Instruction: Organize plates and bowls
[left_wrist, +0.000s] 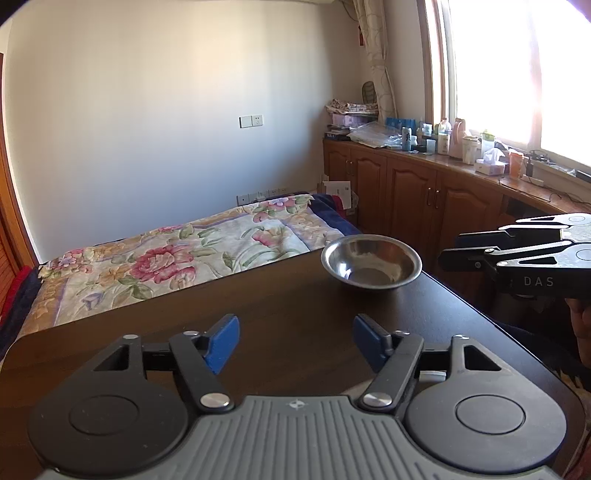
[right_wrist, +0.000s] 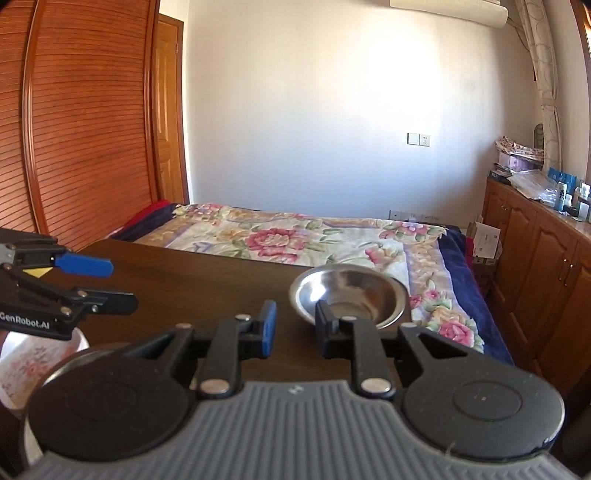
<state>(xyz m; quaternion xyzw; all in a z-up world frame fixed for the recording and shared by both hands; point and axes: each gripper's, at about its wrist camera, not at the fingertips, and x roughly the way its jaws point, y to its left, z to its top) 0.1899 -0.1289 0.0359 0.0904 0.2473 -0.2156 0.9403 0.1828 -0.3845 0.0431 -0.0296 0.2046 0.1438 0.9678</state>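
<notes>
A steel bowl (left_wrist: 371, 264) (right_wrist: 349, 295) stands empty near the far right corner of the dark wooden table (left_wrist: 258, 295) (right_wrist: 184, 277). My left gripper (left_wrist: 295, 341) hovers over the table short of the bowl, open wide with only tabletop between its blue pads. My right gripper (right_wrist: 295, 328) is open by a narrow gap with nothing in it; its right finger (right_wrist: 325, 325) overlaps the bowl's near rim in that view. Each gripper shows from the side in the other view: the right gripper (left_wrist: 448, 245) beside the bowl, the left gripper (right_wrist: 123, 284) at the left edge.
A white floral dish (right_wrist: 22, 365) and a steel rim (right_wrist: 62, 369) lie at the table's near left, under the grippers. A bed with a floral quilt (left_wrist: 166, 254) lies beyond the table. Wooden cabinets (left_wrist: 406, 192) with a cluttered top line the right wall, and a slatted wardrobe (right_wrist: 74, 129) stands at the left.
</notes>
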